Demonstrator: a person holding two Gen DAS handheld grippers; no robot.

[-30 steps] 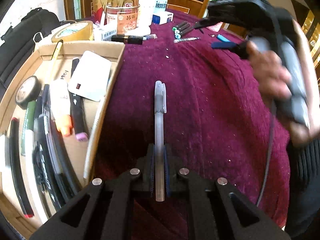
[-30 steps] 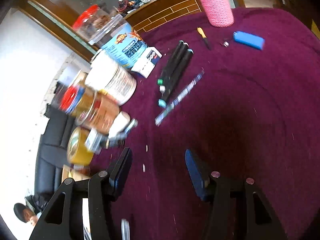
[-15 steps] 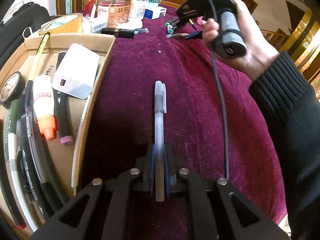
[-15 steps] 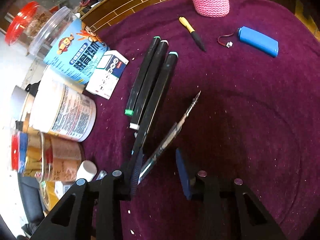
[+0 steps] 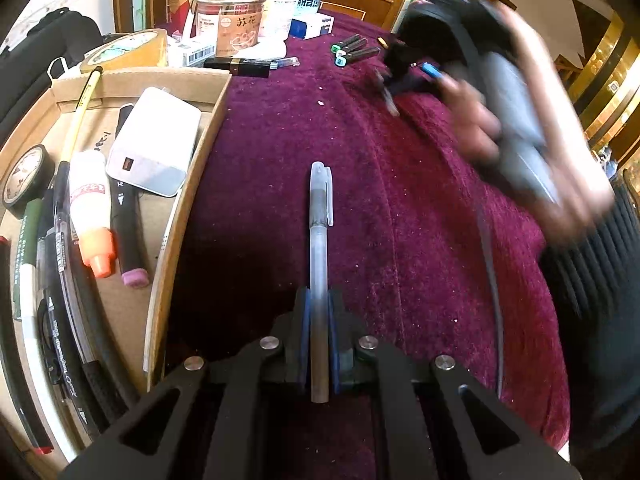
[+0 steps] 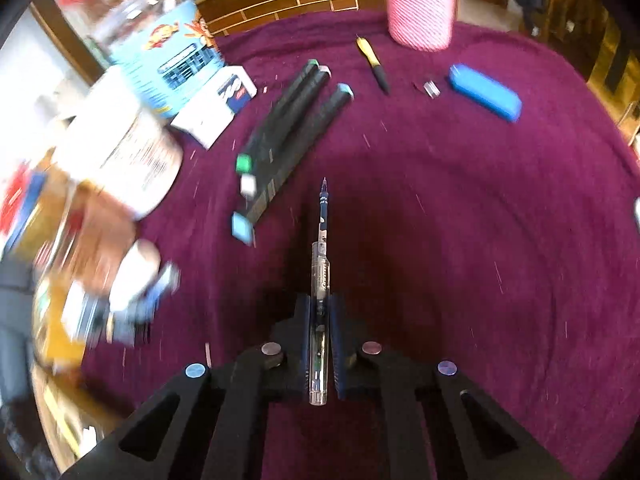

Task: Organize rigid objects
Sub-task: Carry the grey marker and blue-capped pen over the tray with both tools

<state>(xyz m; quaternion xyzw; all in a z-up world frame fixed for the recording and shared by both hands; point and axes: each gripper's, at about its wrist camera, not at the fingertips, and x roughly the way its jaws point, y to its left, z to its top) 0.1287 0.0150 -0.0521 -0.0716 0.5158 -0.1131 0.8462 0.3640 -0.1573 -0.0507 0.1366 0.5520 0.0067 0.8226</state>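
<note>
With the left gripper (image 5: 319, 332) closed on the capped gray pen (image 5: 319, 248) and the right gripper (image 6: 320, 332) closed on the clear pen (image 6: 320, 280), carry each toward the cardboard box (image 5: 188, 184) at nine o'clock and open only low inside it.

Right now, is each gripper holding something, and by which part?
Left gripper: jaws shut on the capped grey pen, near its back end. Right gripper: shut on the clear pen, also near its back end.

Maroon cloth (image 6: 500, 220) — grey pen (image 5: 319, 240), blue case (image 6: 484, 92).
</note>
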